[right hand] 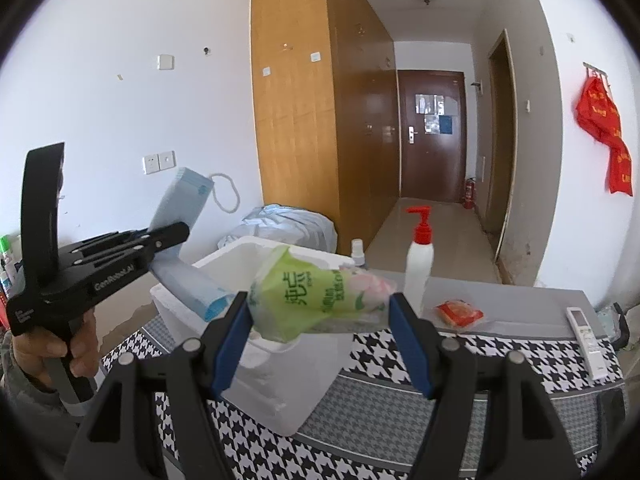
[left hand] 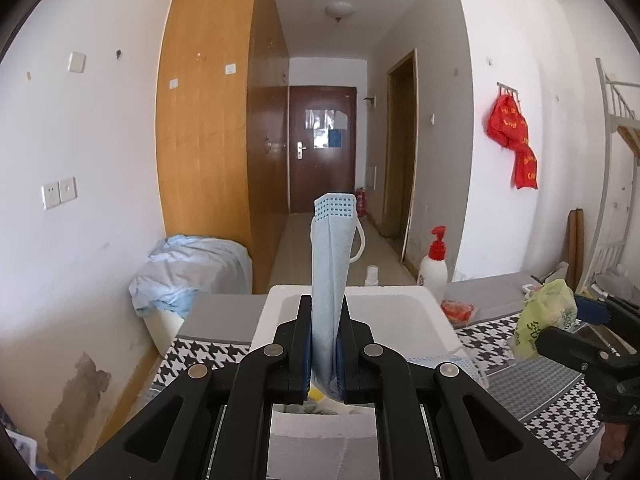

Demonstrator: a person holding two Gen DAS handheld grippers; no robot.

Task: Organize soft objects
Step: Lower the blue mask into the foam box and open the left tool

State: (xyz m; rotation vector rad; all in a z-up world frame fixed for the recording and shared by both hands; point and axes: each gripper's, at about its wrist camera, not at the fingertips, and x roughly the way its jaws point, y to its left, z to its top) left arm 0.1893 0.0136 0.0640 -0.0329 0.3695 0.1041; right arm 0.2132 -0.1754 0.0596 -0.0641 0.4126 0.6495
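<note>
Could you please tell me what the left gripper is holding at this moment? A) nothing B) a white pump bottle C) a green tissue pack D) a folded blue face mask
D: the left gripper is shut on the folded blue face mask, which sticks up between its fingers above the white foam box; the right gripper holds the green tissue pack.

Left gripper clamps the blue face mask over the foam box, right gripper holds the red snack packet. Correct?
Not quite. The right gripper holds the green tissue pack, as the right wrist view shows; the red snack packet lies on the table. The left gripper does clamp the blue face mask over the foam box.
</note>
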